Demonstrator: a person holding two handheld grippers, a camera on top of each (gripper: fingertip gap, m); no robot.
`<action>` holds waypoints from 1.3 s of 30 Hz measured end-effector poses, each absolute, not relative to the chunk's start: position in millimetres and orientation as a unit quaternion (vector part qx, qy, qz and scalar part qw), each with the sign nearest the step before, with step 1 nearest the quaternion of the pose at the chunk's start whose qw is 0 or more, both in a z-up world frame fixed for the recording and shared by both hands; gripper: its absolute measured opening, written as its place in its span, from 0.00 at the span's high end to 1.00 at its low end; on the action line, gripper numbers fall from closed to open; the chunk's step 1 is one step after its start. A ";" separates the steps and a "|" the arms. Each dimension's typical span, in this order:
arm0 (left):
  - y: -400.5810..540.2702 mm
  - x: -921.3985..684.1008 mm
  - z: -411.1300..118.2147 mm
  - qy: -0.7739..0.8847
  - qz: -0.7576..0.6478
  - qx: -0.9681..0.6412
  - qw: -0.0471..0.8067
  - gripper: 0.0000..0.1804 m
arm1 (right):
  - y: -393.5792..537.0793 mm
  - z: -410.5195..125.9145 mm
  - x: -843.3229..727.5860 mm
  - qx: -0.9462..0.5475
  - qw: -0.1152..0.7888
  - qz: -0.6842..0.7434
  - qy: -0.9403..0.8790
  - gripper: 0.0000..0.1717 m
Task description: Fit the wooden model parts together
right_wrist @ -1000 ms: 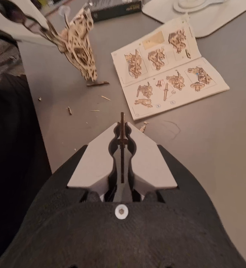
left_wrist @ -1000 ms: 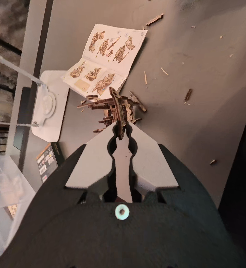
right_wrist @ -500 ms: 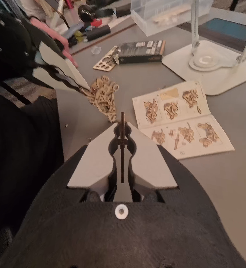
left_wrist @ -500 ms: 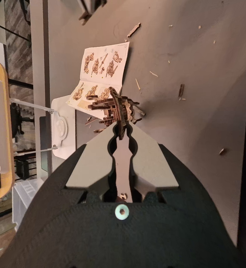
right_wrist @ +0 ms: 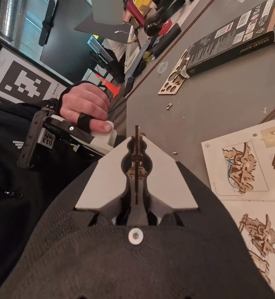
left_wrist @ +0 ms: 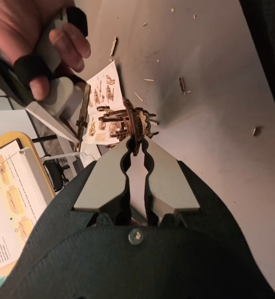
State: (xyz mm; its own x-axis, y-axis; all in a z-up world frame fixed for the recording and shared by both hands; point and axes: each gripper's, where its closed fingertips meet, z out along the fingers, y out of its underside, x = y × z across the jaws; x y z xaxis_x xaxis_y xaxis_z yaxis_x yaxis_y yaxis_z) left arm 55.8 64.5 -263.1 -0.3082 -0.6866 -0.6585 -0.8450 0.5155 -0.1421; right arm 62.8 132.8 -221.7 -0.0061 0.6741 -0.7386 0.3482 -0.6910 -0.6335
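My left gripper (left_wrist: pixel 136 141) is shut on the edge of a dark, part-built wooden model (left_wrist: pixel 127 120) and holds it above the grey table (left_wrist: pixel 214 113). My right gripper (right_wrist: pixel 136 137) is shut on a thin wooden stick part (right_wrist: pixel 136 145), seen edge-on between the pads. In the left wrist view, the right gripper (left_wrist: pixel 76 142), held by a hand (left_wrist: pixel 28 29), carries that stick (left_wrist: pixel 83 116) just left of the model, and the two stand apart. In the right wrist view, the left gripper (right_wrist: pixel 101 142) and its hand (right_wrist: pixel 85 103) are close on the left.
An open instruction booklet (left_wrist: pixel 104 90) lies on the table and also shows in the right wrist view (right_wrist: pixel 247 169). A black box (right_wrist: pixel 230 37) and a punched-out wooden sheet (right_wrist: pixel 172 80) lie farther off. Wood scraps (left_wrist: pixel 181 84) are scattered about. A printed page on a yellow-edged board (left_wrist: pixel 4 186) is at the left. The tips of one gripper are about 8 cm away from the tips of the other.
Both grippers have risen and drawn together. The right gripper with its stick has come into the left wrist view beside the model. Both grasps hold as before.
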 end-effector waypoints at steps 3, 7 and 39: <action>61.5 54.4 -266.1 0.811 0.120 -0.461 0.339 0.96 | 135.3 -223.7 57.4 -0.699 0.120 0.602 -0.367 0.98; 60.5 52.1 -268.8 0.815 0.122 -0.451 0.342 0.96 | 131.0 -233.1 54.2 -0.713 0.098 0.581 -0.380 0.99; 50.8 53.8 -278.8 0.827 0.121 -0.423 0.350 0.96 | 105.3 -259.8 48.7 -0.742 0.054 0.541 -0.392 0.87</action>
State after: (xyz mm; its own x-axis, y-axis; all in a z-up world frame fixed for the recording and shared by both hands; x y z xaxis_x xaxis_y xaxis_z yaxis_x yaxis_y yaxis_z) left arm 53.8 50.8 -278.8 -0.3969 -0.6141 -0.6822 -0.7842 0.6131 -0.0957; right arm 48.7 105.3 -259.8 0.1078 0.6402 -0.7606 0.5235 -0.6870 -0.5040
